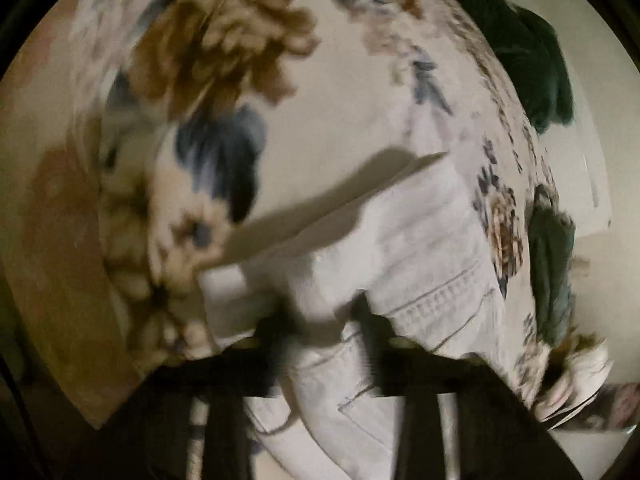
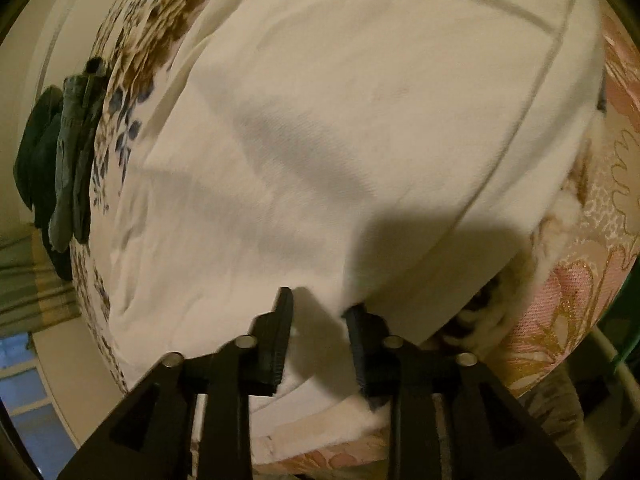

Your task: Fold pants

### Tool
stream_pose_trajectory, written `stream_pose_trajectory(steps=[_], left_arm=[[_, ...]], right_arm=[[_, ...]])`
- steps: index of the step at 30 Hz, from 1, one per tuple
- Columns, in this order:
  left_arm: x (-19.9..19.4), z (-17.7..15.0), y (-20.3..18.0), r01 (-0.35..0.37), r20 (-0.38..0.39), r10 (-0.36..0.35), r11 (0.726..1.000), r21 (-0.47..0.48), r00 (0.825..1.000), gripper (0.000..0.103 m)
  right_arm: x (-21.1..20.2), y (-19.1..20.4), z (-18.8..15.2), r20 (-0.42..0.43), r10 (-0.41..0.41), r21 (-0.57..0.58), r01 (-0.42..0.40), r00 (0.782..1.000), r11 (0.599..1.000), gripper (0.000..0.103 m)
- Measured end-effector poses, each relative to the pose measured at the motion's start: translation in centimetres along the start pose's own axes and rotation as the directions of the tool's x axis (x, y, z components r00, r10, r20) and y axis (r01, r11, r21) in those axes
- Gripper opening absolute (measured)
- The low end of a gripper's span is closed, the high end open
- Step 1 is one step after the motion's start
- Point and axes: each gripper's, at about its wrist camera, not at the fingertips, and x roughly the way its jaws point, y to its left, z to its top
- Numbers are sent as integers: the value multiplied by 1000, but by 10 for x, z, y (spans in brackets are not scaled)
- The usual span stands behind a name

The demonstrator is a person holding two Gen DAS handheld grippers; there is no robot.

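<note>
White denim pants (image 2: 340,128) lie spread on the floral bedspread (image 1: 224,52). Left hand-held gripper (image 1: 320,320) pinches the pocket seam; blurred. Right hand-held gripper (image 2: 318,332) stands wide astride the fabric edge. Risk: uneven lift, cloth slipping, crooked fold.

You are looking at pants (image 2: 340,128) lying spread on a bedspread (image 2: 132,68), which is taking up most of the bed. In the left wrist view, the pants (image 1: 420,248) are running from your left gripper (image 1: 320,332) out across the bedspread (image 1: 224,52). In the right wrist view, your right gripper (image 2: 318,320) is sitting at the near edge of the pants. A heap of clothes (image 2: 60,160) is lying left of the pants, at the bedspread's far-left edge.
</note>
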Motion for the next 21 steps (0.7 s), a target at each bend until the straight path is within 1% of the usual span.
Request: stream_pose_trajectory(steps=[1,3,4,5,7,9,10,13,15,16,17,18,19,20,21], left_arm=[[-8,-1,-1,12,15,-12,1000,16,1000,12],[-32,-3,-14,13,69,-18,997,71,997,12],[-45,-5,-19,39,82,-45,996,83,996,11],[-52,-6,-23,41,89,-49,995,90,995,11],[-60,-5,-25,38,90,-47,994,99,995,11],[-60,-4,-17,19,79,-27,996,92,997,11],[-56,-4,-12,-6,71,-1,996,93,997,11],[-38,-11,11,-70,17,68,993,90,998,12],[-19,-14,24,-114,-20,116,989,94,993,16],[-12,-14,30,-129,-37,132,989,74,991,23],[-9,-14,33,-139,-53,141,989,48,989,26],[-10,-15,32,-143,-61,145,989,38,988,26],[-13,-17,28,-154,-65,157,987,43,985,29],[-18,-19,19,-175,-66,179,982,66,982,29],[-25,-23,10,-191,-55,197,977,97,979,30]], right_arm=[[-4,-1,-1,17,-17,0,17,1000,1000,3],[-18,-6,-4,49,-8,10,7,999,1000,3],[-26,-8,-7,67,-8,14,7,998,1000,3],[-34,-10,-9,75,7,16,-9,997,1000,2],[-46,-12,-15,84,8,7,-9,996,1000,2],[-54,-11,-19,91,0,-27,3,996,1000,2],[-55,-11,-20,88,-8,-41,12,996,999,2],[-45,-13,-15,62,-51,-56,55,997,997,2],[-29,-16,-8,24,-83,-54,84,996,995,2],[-20,-17,-4,-8,-95,-65,94,995,993,3],[-10,-17,0,-55,-112,-76,107,992,991,6],[-4,-18,3,-101,-117,-74,110,988,991,6],[-4,-19,5,-124,-92,-65,85,988,994,6],[-10,-21,7,-130,-51,-55,44,990,998,9],[-19,-21,9,-121,-32,-52,26,992,998,13]])
